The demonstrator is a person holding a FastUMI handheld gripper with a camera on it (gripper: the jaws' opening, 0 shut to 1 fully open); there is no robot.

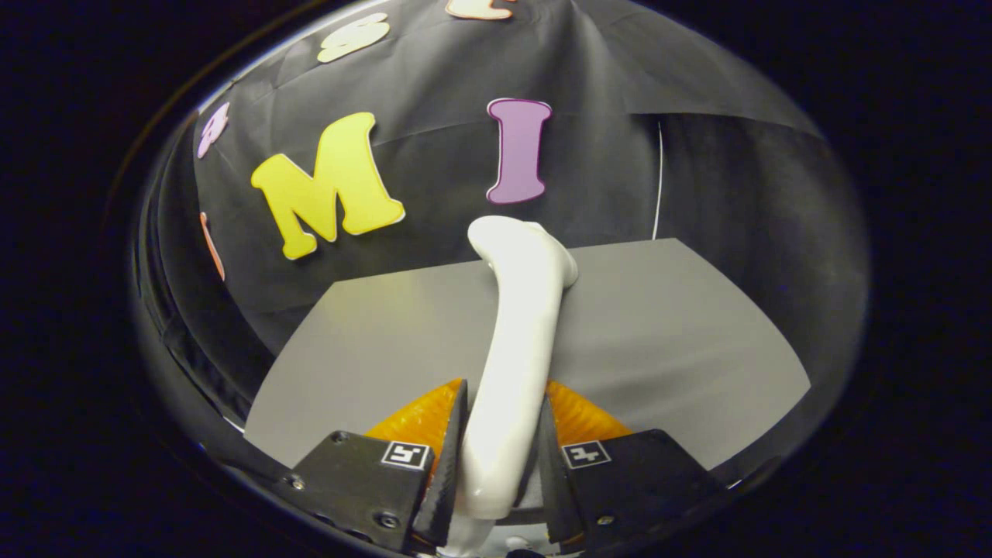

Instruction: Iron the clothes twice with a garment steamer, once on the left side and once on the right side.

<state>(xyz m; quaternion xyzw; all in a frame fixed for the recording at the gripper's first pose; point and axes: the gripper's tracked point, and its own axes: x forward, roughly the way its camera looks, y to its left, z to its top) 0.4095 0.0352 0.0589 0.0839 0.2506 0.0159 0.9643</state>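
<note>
The garment steamer (515,341) is a glossy white, one-piece body with a long handle that rises from between the fingers and bends at its far end into a wider head. The head sits beyond the fingertips, over the far edge of the grey worktop (666,333), and partly overlaps the black cloth wall (434,85) behind it. The handle runs nearly straight up the middle of the view, leaning slightly so that the head lies a little to the right of the grip. The hand-held gripper (504,442) is clamped on the lower handle: both fingers (449,457) press against it, one on each side, with no gap showing between pad and plastic. Each finger block carries a small square marker on its upper face. The bottom end of the handle pokes out just below the grip. The worktop is a plain flat grey sheet, bare around the steamer. Whether the steamer head touches the worktop or hangs above it cannot be told from this angle. A thin pale line (658,182) runs down the cloth wall, right of the head.
</note>
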